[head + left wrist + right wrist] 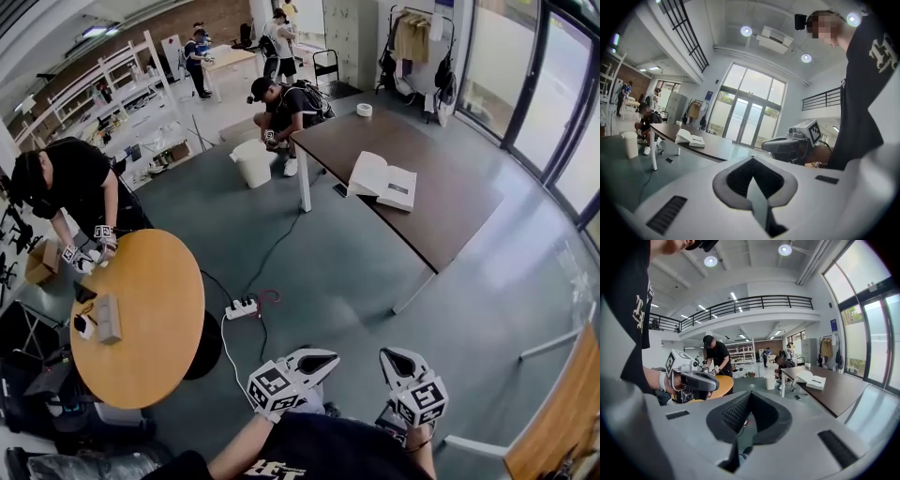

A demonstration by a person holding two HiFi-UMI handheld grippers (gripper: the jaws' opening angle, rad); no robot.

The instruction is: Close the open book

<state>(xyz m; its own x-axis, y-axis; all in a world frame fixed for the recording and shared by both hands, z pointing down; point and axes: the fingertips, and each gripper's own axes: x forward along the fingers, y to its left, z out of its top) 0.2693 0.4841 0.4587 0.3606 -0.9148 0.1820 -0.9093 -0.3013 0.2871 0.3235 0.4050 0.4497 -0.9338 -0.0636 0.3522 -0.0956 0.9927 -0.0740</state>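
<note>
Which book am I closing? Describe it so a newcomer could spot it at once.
Look to the long dark-brown table beside the glass doors. The open book lies near its middle, white pages spread upward. The small tape roll at the table's far end is round; the book is flat and wide.

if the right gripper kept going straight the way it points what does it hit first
Probably the floor, short of the table: the right gripper seems tilted down and nothing stands in its line. Depth is unclear.
</note>
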